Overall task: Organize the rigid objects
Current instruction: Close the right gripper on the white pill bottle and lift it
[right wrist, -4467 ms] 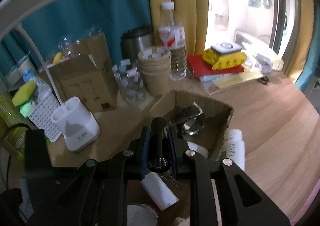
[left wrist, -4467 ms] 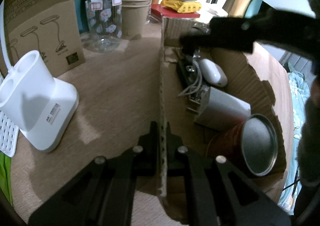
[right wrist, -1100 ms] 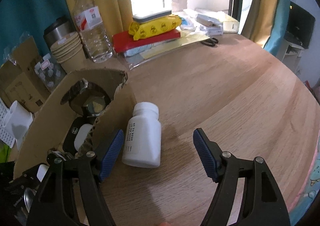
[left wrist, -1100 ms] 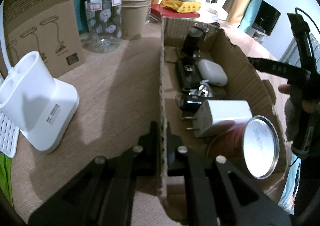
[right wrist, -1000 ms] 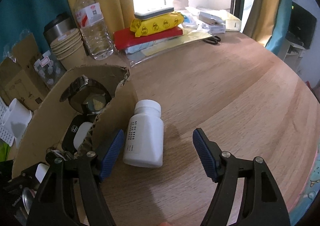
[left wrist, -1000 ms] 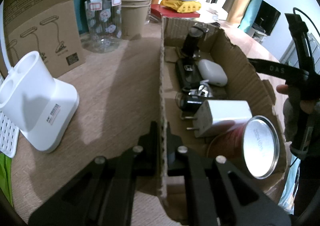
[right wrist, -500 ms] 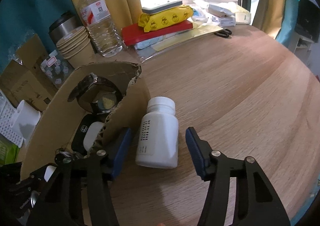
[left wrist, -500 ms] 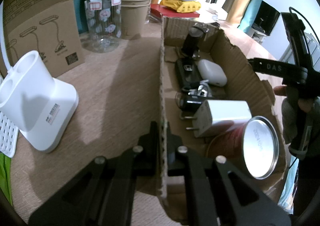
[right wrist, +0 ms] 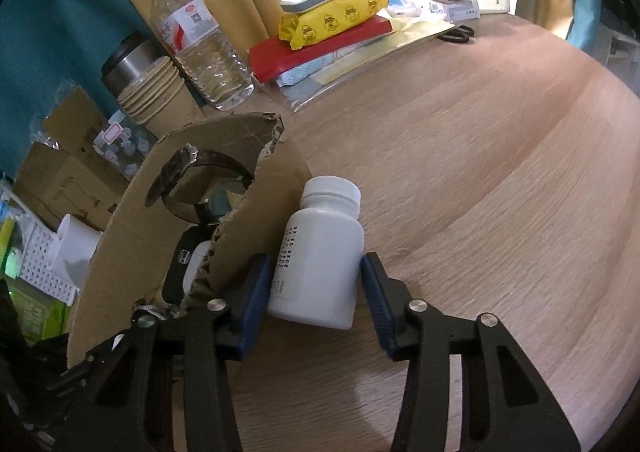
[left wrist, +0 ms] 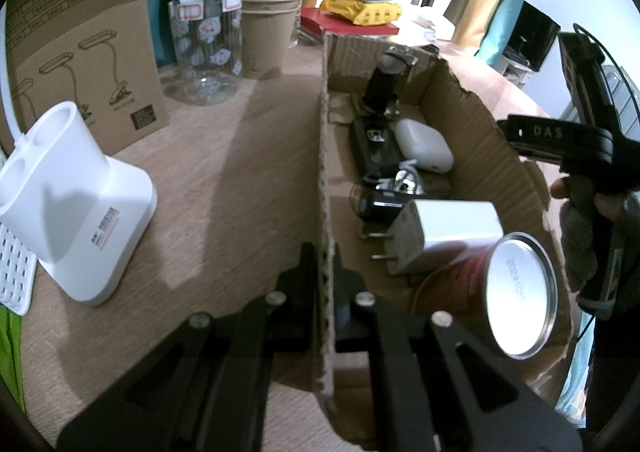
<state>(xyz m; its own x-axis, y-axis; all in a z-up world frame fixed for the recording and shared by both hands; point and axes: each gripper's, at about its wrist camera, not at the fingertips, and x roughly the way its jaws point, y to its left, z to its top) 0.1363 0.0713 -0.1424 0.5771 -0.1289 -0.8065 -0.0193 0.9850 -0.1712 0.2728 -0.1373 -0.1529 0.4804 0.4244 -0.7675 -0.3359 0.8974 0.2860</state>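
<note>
R gripper [right wrist: 318, 284] jaws have just been closing around white pill bottle [right wrist: 320, 264], which lies on table [right wrist: 500, 172] just outside cardboard box [right wrist: 240, 248] wall, cap at 12 o'clock; blue pads seen touching both sides, so grasp judged nearly made. L gripper [left wrist: 326, 272] is clamped shut on box wall, unchanged. Bottle not yet boxed.

In the right wrist view the wooden table [right wrist: 500, 156] lies bare across the whole right half of the frame, open to any approach. At lower centre the white bottle [right wrist: 320, 264] lies just beside the cardboard box [right wrist: 276, 212], whose torn wall leaves only a narrow gap on that side. In the left wrist view the box floor is crowded at centre right: a white charger [left wrist: 444, 232], a red can [left wrist: 492, 292], a white case [left wrist: 424, 146]. A white holder [left wrist: 76, 204] blocks the left.
</note>
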